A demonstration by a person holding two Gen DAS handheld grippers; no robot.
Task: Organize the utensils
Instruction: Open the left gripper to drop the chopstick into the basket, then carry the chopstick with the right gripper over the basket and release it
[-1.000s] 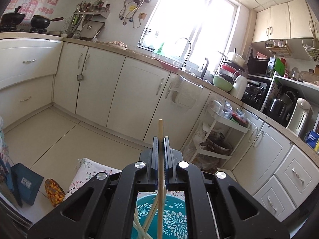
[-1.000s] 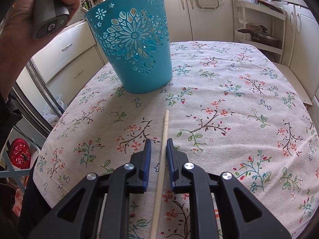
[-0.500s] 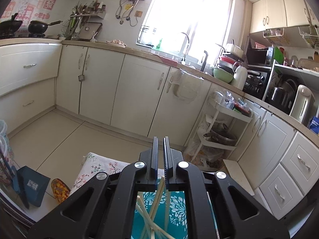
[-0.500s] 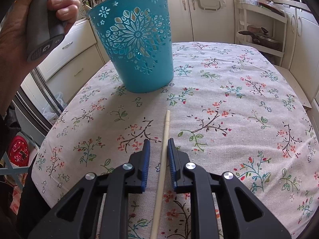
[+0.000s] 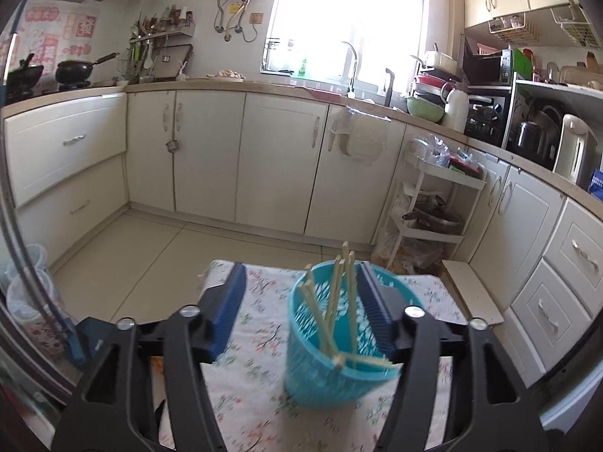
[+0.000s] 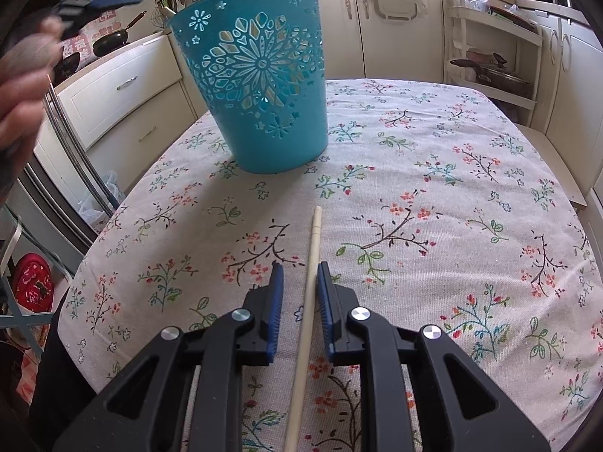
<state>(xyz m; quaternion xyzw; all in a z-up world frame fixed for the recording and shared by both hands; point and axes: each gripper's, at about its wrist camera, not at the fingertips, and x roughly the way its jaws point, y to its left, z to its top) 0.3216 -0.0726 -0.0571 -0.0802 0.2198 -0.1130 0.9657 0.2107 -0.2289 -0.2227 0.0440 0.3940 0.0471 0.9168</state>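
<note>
L gripper (image 5: 301,301) jaws just spread, empty, above teal basket (image 6: 256,75).
R gripper (image 6: 297,301) fingers straddle lone chopstick (image 6: 311,263), not pinching; bare tablecloth (image 6: 452,188) right of basket.

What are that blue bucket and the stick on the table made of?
The blue bucket looks like moulded plastic: smooth, slightly glossy, with cleanly cut flower holes. The stick, a chopstick, seems bamboo or pale wood: matte, cream, unpainted. The tablecloth is woven, printed fabric.

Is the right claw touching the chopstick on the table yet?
Apart. The right wrist view shows the chopstick lying between the right claw's open pads, with tablecloth visible on both sides.
</note>
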